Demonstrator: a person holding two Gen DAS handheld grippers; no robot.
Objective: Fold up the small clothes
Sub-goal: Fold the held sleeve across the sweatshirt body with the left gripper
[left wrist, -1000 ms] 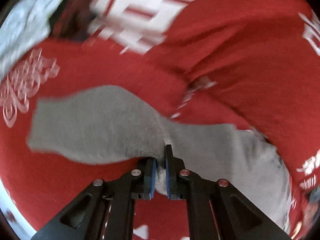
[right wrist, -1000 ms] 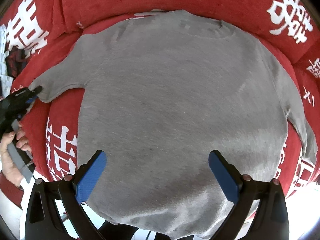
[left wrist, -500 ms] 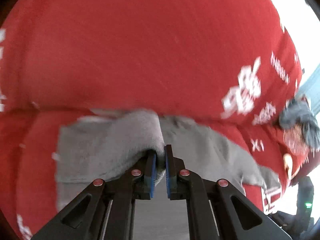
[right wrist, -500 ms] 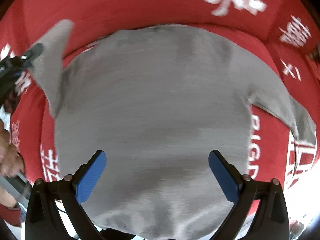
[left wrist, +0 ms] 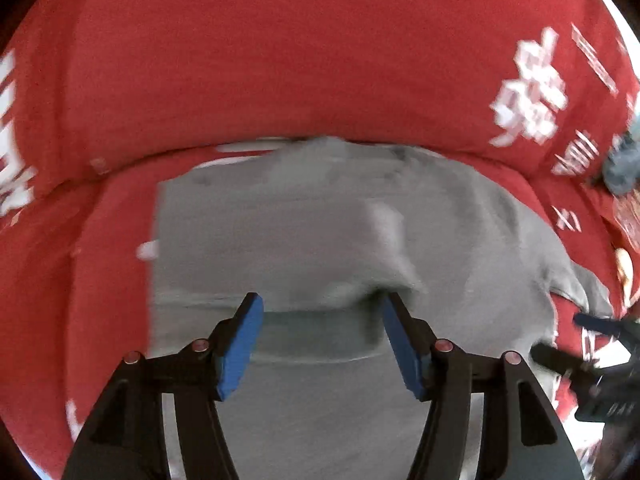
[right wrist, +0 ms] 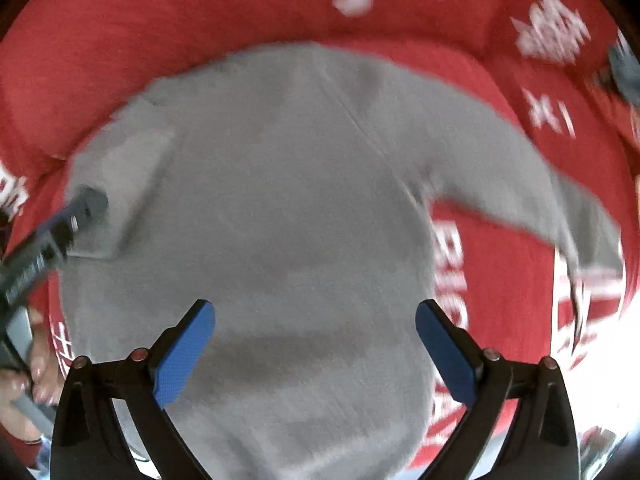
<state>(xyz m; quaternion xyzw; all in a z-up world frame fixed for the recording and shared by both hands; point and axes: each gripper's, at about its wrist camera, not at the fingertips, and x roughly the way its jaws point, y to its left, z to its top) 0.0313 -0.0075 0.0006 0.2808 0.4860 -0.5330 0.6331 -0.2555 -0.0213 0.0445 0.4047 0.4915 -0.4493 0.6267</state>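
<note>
A grey sweater (right wrist: 300, 200) lies flat on a red sofa cover (right wrist: 120, 40). Its left sleeve (right wrist: 120, 184) is folded in over the body, and its right sleeve (right wrist: 560, 208) still stretches out to the right. My left gripper (left wrist: 320, 340) hovers over the folded sleeve (left wrist: 312, 264) with its jaws opening; the cloth lies under the blue pads and neither pad presses on it. In the right wrist view the left gripper (right wrist: 52, 236) reaches in from the left. My right gripper (right wrist: 316, 356) stands open above the sweater's lower body, holding nothing.
The red cover (left wrist: 320, 60) bears white printed characters (left wrist: 528, 92) and rises into a back cushion behind the sweater. A dark grey-blue garment (left wrist: 624, 160) lies at the far right. A person's hand (right wrist: 36, 376) grips the left tool's handle. Bright floor shows at the lower right.
The left gripper, shut on the sleeve's cuff, carried it across onto the sweater's body, then opened and let it go. The right gripper shifted a little and stayed open.
</note>
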